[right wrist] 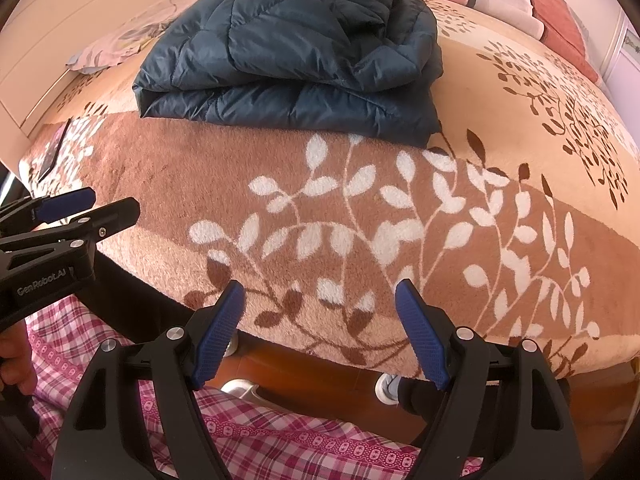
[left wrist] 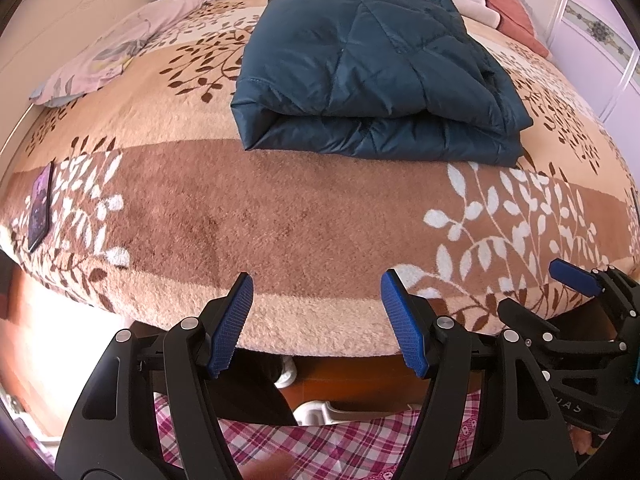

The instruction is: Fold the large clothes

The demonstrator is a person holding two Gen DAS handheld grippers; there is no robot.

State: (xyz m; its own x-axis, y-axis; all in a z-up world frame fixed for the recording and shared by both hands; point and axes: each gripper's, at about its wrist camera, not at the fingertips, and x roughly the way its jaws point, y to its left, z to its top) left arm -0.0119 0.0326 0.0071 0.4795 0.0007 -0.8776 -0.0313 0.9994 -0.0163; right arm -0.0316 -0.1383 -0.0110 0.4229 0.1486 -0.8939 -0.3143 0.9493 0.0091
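nearest the lens, the left gripper [left wrist: 316,320] hangs over the near edge of the bed with its blue pads apart and nothing between them, above a lap in pink plaid cloth [left wrist: 320,440]. the right gripper [right wrist: 320,332] is beside it, its jaws likewise standing wide and empty over the same edge; each gripper shows at the side of the other's view. both point down toward the fleece blanket [left wrist: 280,216], brown and beige with white and dark leaf sprays, which covers the bed. farther back on that blanket, well apart from both grippers, lies the dark teal quilted jacket [left wrist: 360,72], folded into a thick rectangular bundle with its doubled edge facing the camera. a phone [left wrist: 40,208] lies on the blanket at the far left, and a pale floral pillow [left wrist: 116,44] sits behind it.
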